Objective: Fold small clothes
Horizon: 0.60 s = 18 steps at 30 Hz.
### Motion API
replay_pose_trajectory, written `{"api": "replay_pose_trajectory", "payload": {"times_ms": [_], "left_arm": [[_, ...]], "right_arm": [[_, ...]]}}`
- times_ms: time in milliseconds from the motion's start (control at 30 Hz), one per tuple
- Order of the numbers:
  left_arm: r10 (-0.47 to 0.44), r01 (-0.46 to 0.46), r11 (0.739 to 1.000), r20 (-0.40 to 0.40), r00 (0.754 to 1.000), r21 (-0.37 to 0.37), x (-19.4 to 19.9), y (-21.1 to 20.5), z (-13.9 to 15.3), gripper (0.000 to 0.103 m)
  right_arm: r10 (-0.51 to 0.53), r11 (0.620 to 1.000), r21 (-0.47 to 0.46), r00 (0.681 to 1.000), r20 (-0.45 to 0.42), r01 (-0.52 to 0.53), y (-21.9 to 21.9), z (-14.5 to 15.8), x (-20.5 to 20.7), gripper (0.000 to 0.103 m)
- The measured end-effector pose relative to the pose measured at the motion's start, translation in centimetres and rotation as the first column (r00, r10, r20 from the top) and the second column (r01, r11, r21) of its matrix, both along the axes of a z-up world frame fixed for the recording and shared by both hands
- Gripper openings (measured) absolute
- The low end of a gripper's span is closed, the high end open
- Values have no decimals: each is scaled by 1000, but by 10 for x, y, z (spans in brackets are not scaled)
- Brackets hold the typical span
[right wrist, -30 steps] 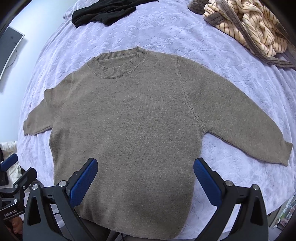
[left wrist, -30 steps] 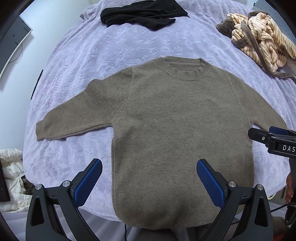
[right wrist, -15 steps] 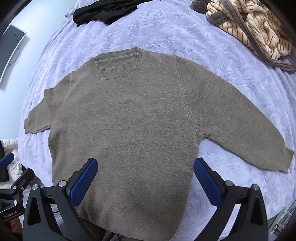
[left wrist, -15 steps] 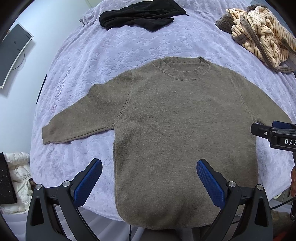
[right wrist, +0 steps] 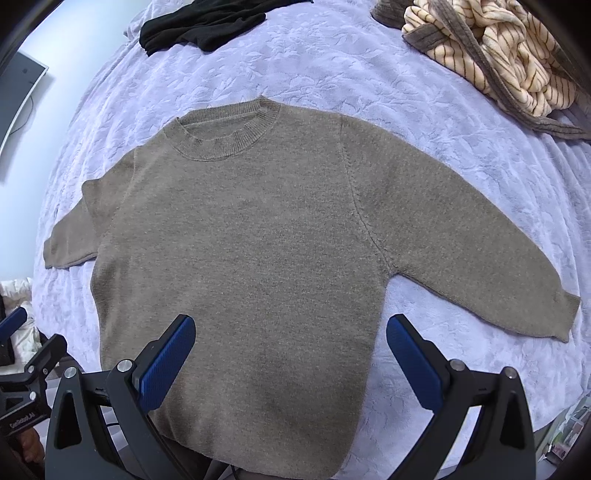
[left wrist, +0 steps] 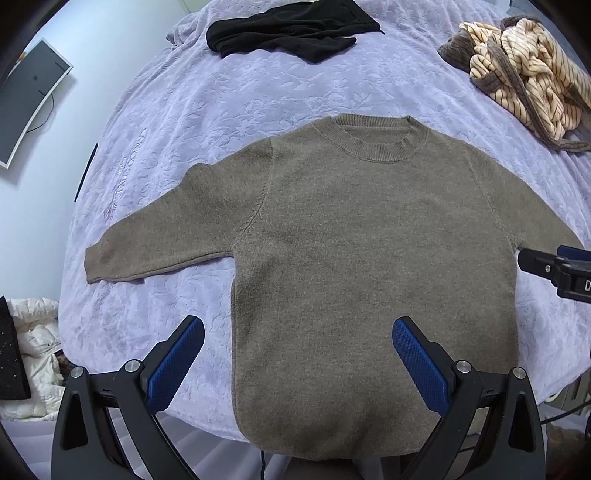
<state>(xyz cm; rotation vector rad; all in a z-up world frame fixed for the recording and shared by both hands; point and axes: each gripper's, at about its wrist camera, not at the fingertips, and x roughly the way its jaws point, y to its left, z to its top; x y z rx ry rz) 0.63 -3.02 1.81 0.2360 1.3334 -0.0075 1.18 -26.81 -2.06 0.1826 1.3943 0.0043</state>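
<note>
Left gripper: jaws spread wide, holding nothing, poised above the lower left part of the sweater. Right gripper: jaws likewise wide apart and empty, above the lower right part of the body panel. Neither touches cloth as far as can be told. The sweater is an olive-brown knit lying flat and face up on the bed, neck away, both sleeves spread out to the sides, hem draped just over the near edge of the bed. Judged handling: soft, limp, light to moderate weight; the knit looks thick enough to bunch between the pads and grippy rather than slick, but it will stretch and sag if lifted from one point, and will drag on the textured lilac cover. Best holds, by my reckoning: the left cuff and right cuff for folding sleeves inward, then hem corners or shoulder seams pinched through both layers. Farther out, a black garment and a striped cream garment lie well apart from it at the far side.
</note>
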Motion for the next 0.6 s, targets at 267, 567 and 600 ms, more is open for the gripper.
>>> {"api": "replay_pose_trajectory", "payload": {"times_ms": [267, 567, 600], "left_arm": [[4, -5, 999, -6, 1000, -44, -3, 9, -7, 102], [-10, 12, 995, 22, 1000, -99, -4, 27, -9, 102], [-11, 14, 994, 22, 1000, -109, -3, 30, -11, 102]], "right_arm": [[-19, 999, -41, 1000, 2, 19, 0, 7, -11, 103], [-46, 997, -65, 999, -3, 46, 15, 11, -17, 103], [-46, 997, -64, 999, -4, 46, 16, 12, -18, 103]]}}
